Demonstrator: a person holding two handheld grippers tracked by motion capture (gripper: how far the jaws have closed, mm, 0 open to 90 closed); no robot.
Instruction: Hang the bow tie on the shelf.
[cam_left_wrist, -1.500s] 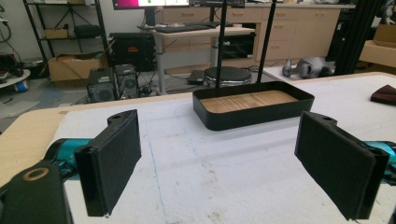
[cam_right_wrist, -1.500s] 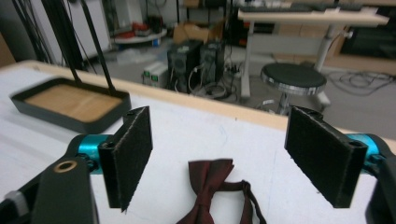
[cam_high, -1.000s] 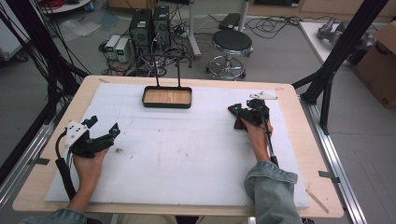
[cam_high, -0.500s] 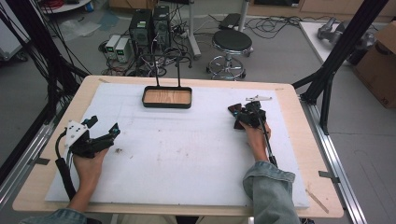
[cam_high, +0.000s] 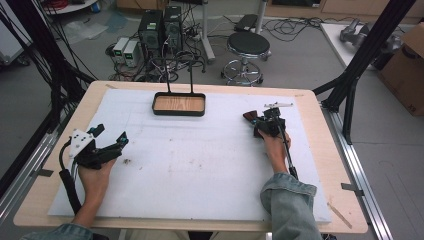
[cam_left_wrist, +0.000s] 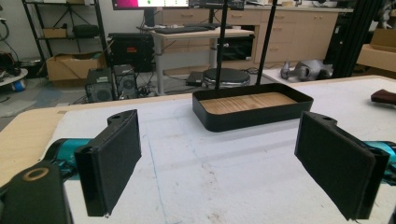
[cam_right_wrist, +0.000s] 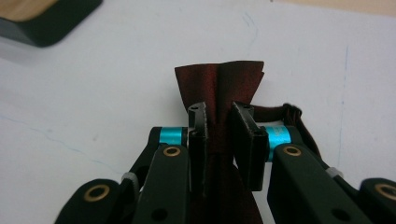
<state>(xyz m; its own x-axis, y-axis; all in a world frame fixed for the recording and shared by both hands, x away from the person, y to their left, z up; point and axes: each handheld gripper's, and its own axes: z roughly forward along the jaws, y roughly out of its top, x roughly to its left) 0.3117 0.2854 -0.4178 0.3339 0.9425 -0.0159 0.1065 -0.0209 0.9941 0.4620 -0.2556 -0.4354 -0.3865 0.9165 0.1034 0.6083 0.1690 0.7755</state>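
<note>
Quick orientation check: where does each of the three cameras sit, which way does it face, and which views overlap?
High view: above the person's side, facing forward and down on the table; both forearms, left gripper, right gripper.
Left gripper view: on the left gripper, facing along the table at the black tray; fingers apart.
Right gripper view: on the right gripper, facing down; fingers pinch a dark red bow tie.
Shared: all three show the tray and the bow tie.

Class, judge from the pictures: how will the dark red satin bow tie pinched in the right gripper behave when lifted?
The dark red satin bow tie bunches into folds between the right gripper, so it is probably soft and floppy. It looks thin, so likely light. Its thin strap may dangle.
</note>
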